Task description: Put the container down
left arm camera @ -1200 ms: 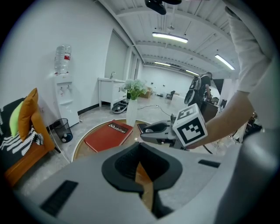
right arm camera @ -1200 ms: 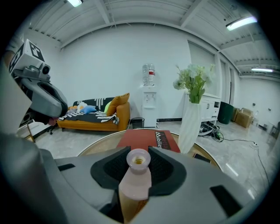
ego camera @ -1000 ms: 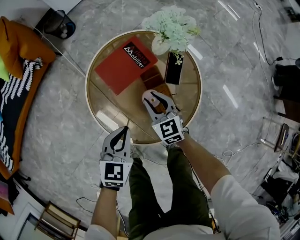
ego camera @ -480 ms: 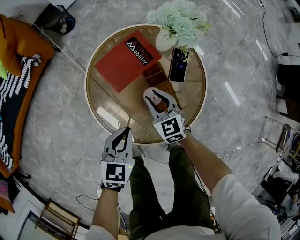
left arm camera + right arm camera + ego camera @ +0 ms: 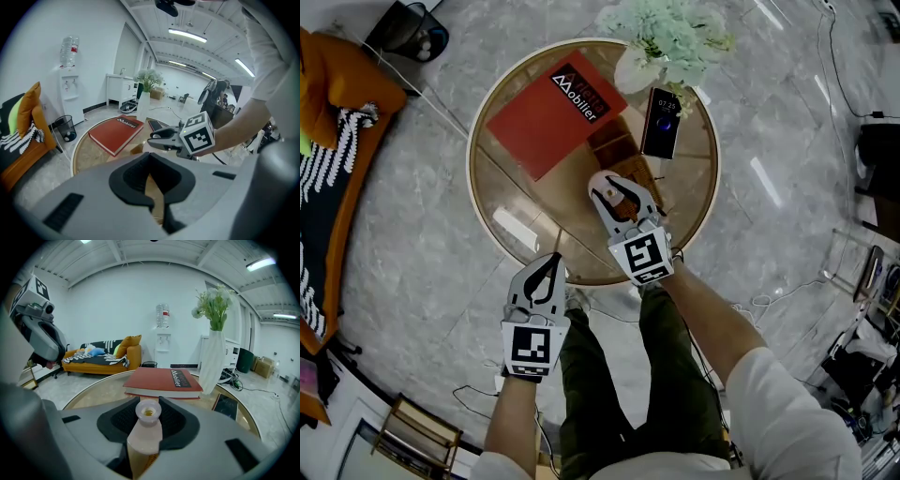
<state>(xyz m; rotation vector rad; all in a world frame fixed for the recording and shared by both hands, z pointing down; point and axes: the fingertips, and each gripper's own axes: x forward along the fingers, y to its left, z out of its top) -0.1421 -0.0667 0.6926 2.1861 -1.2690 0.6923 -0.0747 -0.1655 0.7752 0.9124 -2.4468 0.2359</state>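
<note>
A small bottle-shaped container with a frosted pale neck and amber body is pinched in the right tongs at frame centre, over the round, glossy, gold-rimmed worktop. The left tongs are pressed together and empty, and hover lower left over the grey marble floor. Beyond lie 1 red book, a dark phone and a white vase.

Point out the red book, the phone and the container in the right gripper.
red book [image 5: 546,120], head view, middle of its cover.
phone [image 5: 662,124], head view, middle of its screen.
container [image 5: 145,434], right gripper view, pale shoulder below its neck.

Red book, vase, probably phone.
</note>
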